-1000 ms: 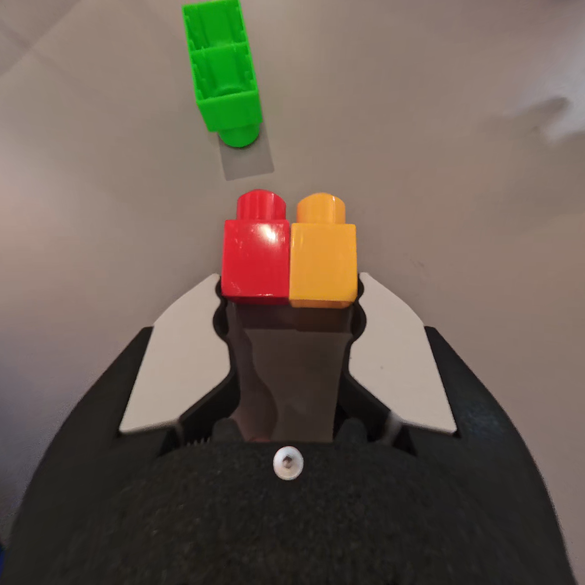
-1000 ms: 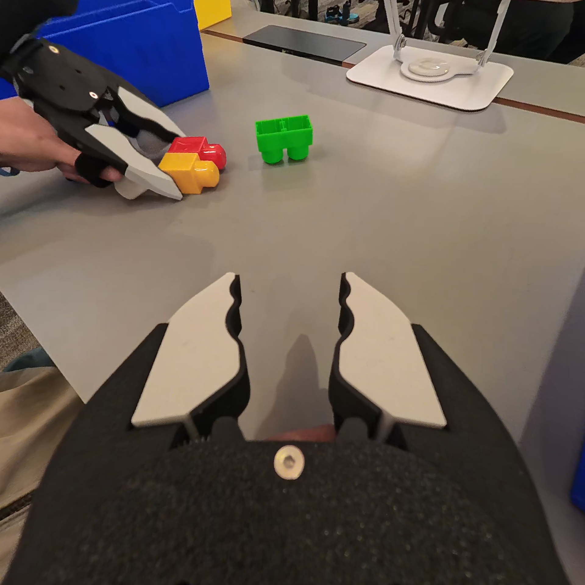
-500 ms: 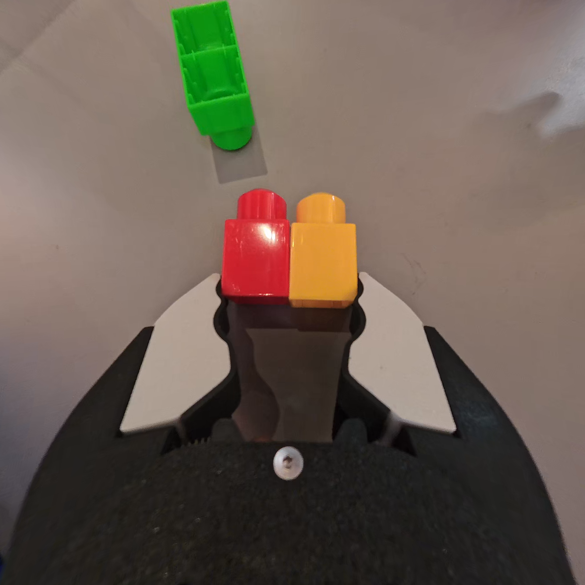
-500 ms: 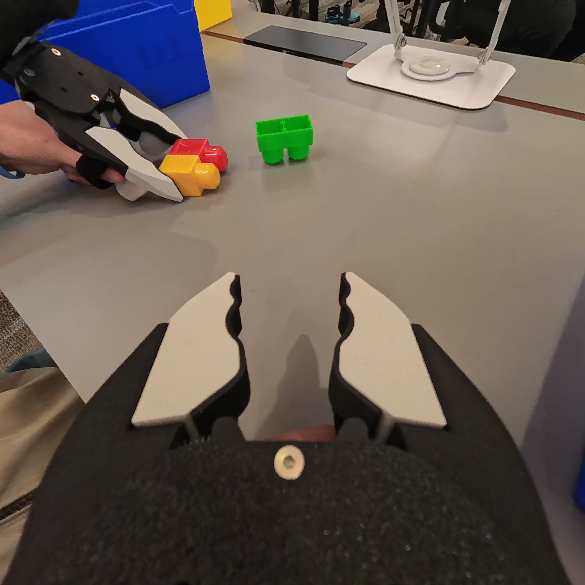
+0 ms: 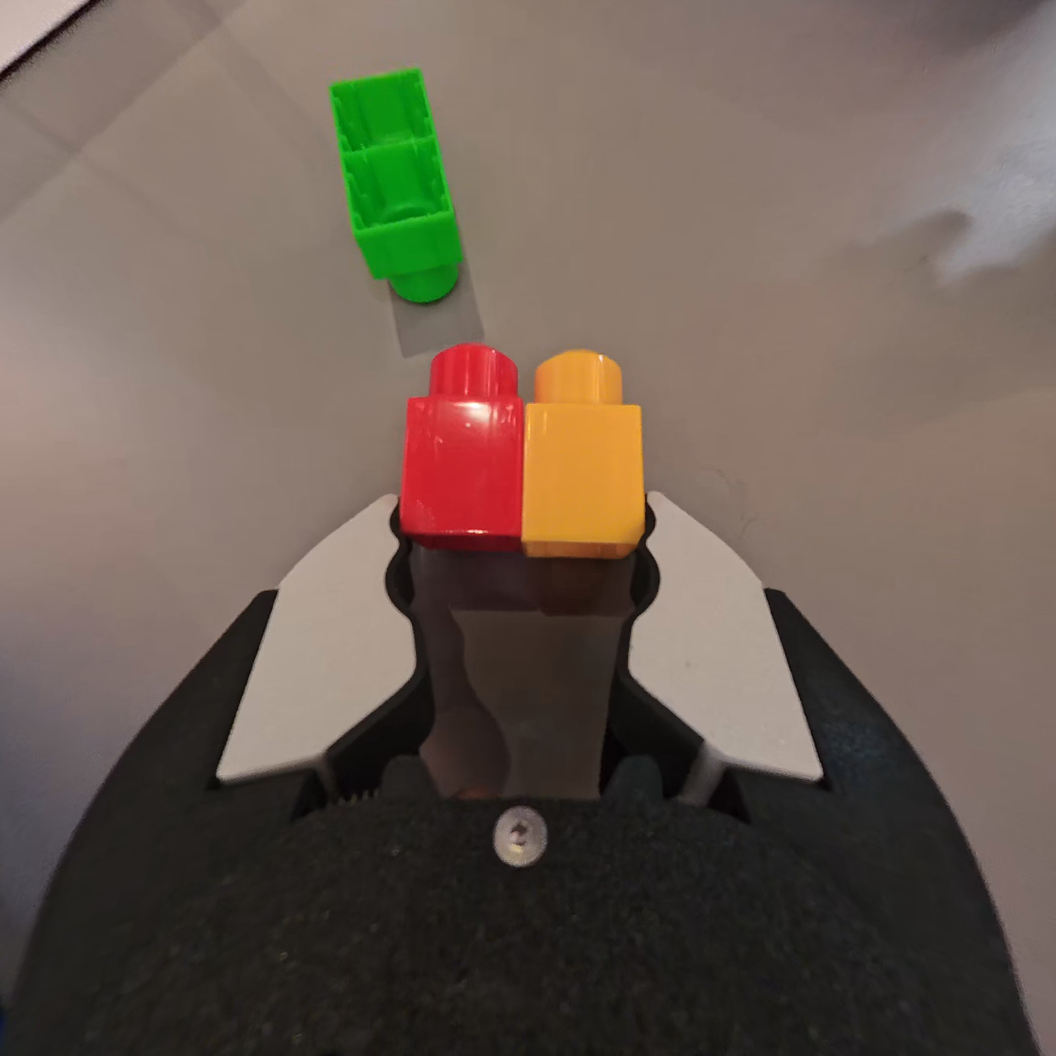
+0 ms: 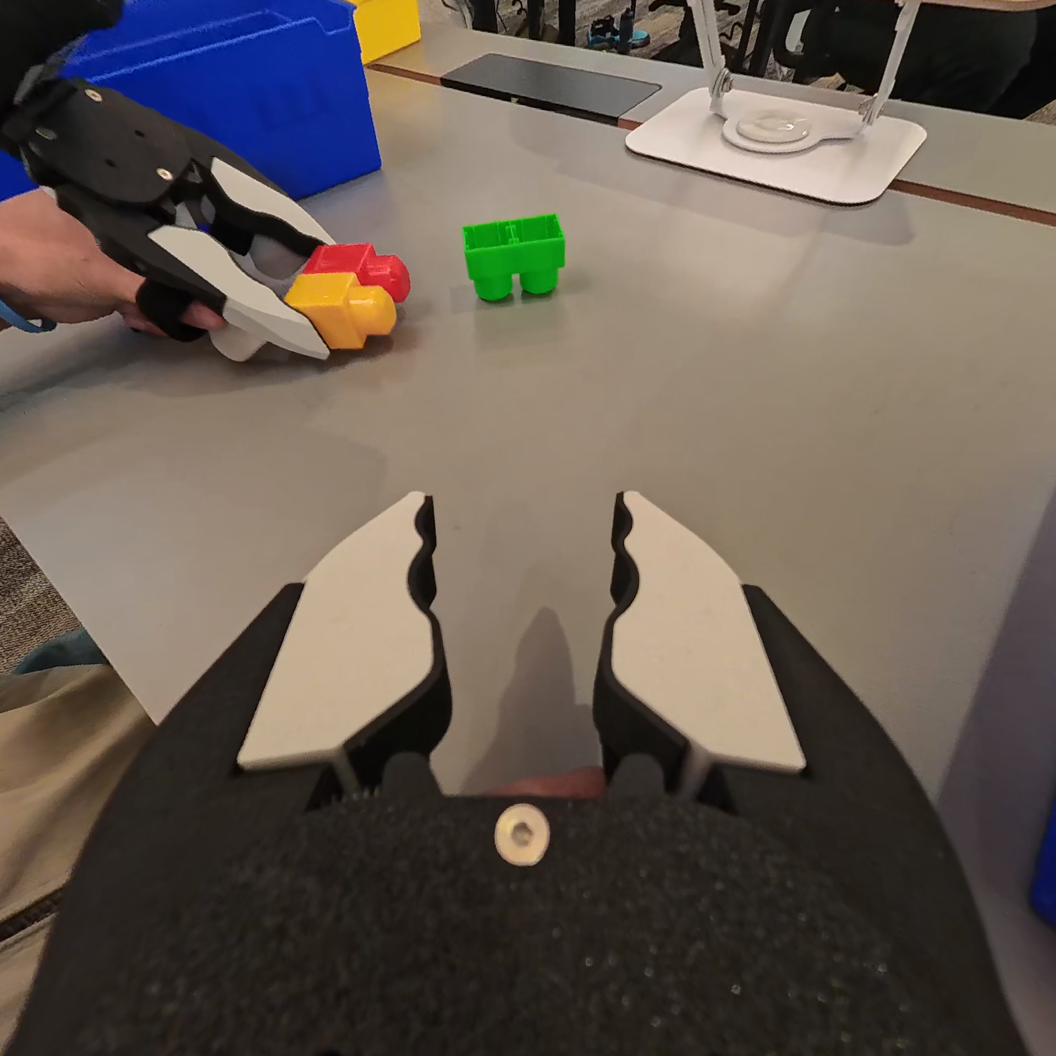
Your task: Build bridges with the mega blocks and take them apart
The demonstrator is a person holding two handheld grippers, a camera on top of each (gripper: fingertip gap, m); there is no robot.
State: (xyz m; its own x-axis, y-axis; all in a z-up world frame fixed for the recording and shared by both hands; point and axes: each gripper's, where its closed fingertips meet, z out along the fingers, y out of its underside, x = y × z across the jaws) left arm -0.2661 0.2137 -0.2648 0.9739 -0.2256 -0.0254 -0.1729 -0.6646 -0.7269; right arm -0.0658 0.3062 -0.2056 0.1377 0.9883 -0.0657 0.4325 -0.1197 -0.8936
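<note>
Green block (image 5: 397, 183) has drifted nearer the glossy red block (image 5: 462, 466).

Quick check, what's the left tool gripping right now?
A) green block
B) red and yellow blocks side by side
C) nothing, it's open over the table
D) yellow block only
B: the left tool is closed on the red block and yellow block pressed together, while the green block sits apart on the table.

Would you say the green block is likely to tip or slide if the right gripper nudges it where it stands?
The green block stands upside down on two round studs, a narrow base, so it may tip. Its hollow underside suggests little weight, so it would probably slide on the smooth grey table.
</note>
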